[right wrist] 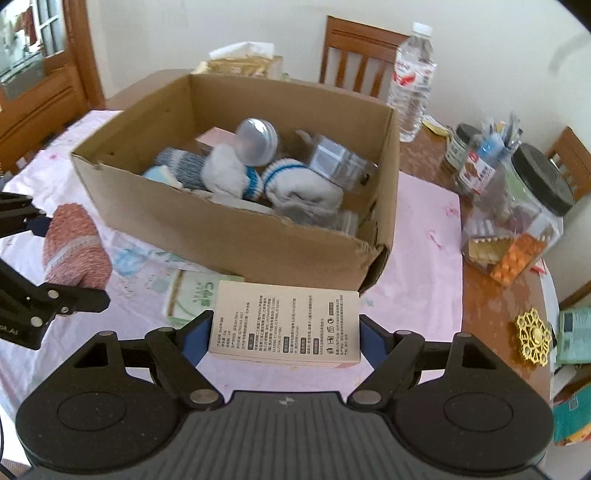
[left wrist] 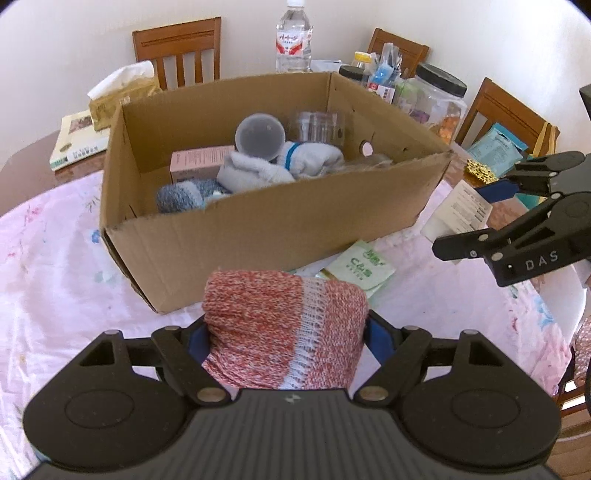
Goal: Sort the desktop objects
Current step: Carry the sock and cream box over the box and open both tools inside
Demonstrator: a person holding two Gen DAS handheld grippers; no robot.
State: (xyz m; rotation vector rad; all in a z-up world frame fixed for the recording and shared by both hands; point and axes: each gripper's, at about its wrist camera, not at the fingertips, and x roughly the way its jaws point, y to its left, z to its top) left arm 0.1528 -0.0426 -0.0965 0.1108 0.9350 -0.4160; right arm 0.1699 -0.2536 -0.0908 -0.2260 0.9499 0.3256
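Cardboard box (left wrist: 266, 229) holding socks (left wrist: 280, 162), clear jar (left wrist: 260, 136)

Bright soft daylight, faint shadows, fisheye-bent edges, dark corners, slight blur

A plain off-white wall (left wrist: 240, 14) stands behind a dark brown wooden table (right wrist: 491, 295), most of it covered by a pink flowered cloth (left wrist: 48, 258). Wooden chairs with slatted backs (left wrist: 181, 51) are pushed in along the table's far side. At the left of the right wrist view, a wooden-framed glass door (right wrist: 40, 40) lets in daylight, and the room is bright.
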